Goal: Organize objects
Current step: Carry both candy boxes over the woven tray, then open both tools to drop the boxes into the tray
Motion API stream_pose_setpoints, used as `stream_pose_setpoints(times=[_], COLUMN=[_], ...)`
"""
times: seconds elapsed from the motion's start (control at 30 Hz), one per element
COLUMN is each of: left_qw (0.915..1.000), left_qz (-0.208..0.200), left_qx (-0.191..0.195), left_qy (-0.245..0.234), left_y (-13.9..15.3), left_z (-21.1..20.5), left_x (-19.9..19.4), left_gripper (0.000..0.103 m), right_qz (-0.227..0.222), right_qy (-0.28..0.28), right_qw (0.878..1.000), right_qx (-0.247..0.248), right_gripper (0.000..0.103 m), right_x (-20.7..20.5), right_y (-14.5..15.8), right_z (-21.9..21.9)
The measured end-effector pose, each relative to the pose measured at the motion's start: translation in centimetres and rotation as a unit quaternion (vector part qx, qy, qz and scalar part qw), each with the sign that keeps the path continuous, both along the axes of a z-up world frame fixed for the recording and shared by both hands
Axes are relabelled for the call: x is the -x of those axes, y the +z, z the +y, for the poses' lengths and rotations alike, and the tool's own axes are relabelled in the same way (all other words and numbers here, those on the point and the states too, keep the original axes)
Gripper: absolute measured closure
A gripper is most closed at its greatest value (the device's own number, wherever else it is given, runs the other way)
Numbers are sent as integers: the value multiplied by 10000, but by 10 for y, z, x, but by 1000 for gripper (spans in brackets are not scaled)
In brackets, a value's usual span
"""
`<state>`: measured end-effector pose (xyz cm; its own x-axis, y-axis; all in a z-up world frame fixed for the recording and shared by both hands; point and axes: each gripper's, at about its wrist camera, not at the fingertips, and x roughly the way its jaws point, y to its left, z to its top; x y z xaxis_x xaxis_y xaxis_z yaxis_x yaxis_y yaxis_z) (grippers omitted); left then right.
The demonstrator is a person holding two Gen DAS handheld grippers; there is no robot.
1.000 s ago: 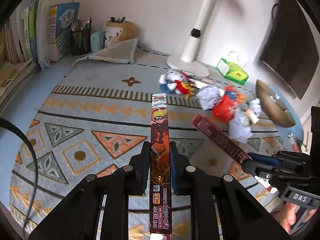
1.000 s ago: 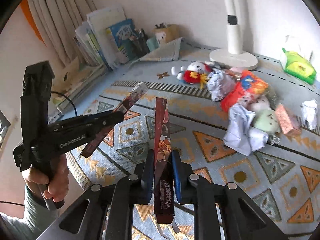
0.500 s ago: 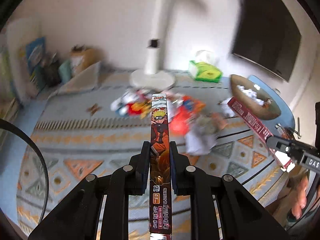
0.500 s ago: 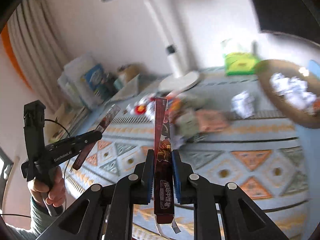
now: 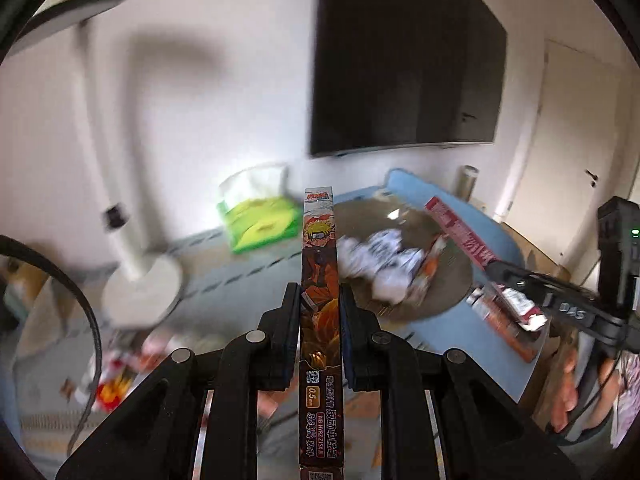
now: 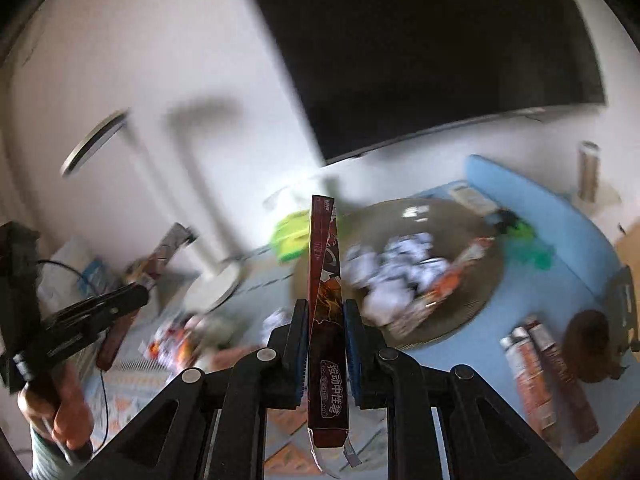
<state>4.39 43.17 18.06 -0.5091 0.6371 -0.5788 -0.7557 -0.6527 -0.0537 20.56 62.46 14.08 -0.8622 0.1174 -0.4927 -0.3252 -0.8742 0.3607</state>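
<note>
Left wrist view: The left gripper point(image 5: 319, 300) is clamped on a long, flat cardboard pen box point(image 5: 320, 280) printed with an orange cartoon figure; both black jaws press its narrow sides. The box runs straight ahead from the jaws. Just beyond its tip, to the right, lies a shallow round brown tray point(image 5: 452, 280) holding crumpled white paper point(image 5: 384, 260). Left of the tip sits a green tissue pack point(image 5: 260, 224), soft-sided, with white tissue at its top. Further left stands a white lamp point(image 5: 136, 292) with a round base and a smooth post. To the far right, the right gripper point(image 5: 496, 270) grips a red box point(image 5: 460, 232), tilted.

Right wrist view: The right gripper point(image 6: 325, 320) is closed on the red box point(image 6: 326, 280), a slim dark-red carton, its rear flap torn open. The brown tray point(image 6: 476, 300) lies ahead and right of the jaws, filled with paper point(image 6: 400, 272). Far right, two more slim boxes point(image 6: 548, 376) lie side by side on the blue table point(image 6: 560, 272). At far left, a hand point(image 6: 60, 412) holds the left gripper point(image 6: 140, 292) with the pen box point(image 6: 160, 256). Background detail is blurred.
</note>
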Motion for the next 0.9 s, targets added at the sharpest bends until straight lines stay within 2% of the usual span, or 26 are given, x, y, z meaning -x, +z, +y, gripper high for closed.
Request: stream_pose_setpoints(times=[0.1, 0.27, 0.37, 0.47, 0.53, 0.57, 0.63, 0.7, 0.9], left_qw=[9987, 9965, 9924, 9932, 9928, 9916, 9893, 9858, 9827], left_qz=[-396, -738, -1085, -980, -977, -1083, -1300, -1519, -1456], left_qx=[-56, -180, -380, -544, -681, -711, -661, -710, -1147], left_qy=[-303, -361, -445, -299, -134, -31, 56, -25, -16], left_y=[1, -4, -10, -16, -25, -33, -44, -48, -23], left_z=[35, 87, 106, 124, 134, 138, 138, 130, 86], left_x=[15, 43, 55, 67, 76, 84, 92, 97, 92], left_gripper=[88, 88, 88, 87, 65, 57, 57, 57, 57], right_qz=[133, 161, 140, 91, -99, -208, -288, -312, -248], right_qy=[-237, -555, -670, -734, -674, -604, -531, -564, -544], right_qw=[9994, 9980, 9974, 9970, 9963, 9952, 9930, 9926, 9949], right_qx=[233, 265, 229, 244, 525, 742, 1011, 1027, 815], right_gripper=[87, 87, 87, 82, 73, 65, 65, 64, 63], right_x=[4, 25, 40, 65, 79, 85, 87, 81, 64], right_y=[1, 12, 16, 10, 0, -9, -20, -26, -22], right_z=[33, 70, 80, 93, 105, 111, 116, 116, 95])
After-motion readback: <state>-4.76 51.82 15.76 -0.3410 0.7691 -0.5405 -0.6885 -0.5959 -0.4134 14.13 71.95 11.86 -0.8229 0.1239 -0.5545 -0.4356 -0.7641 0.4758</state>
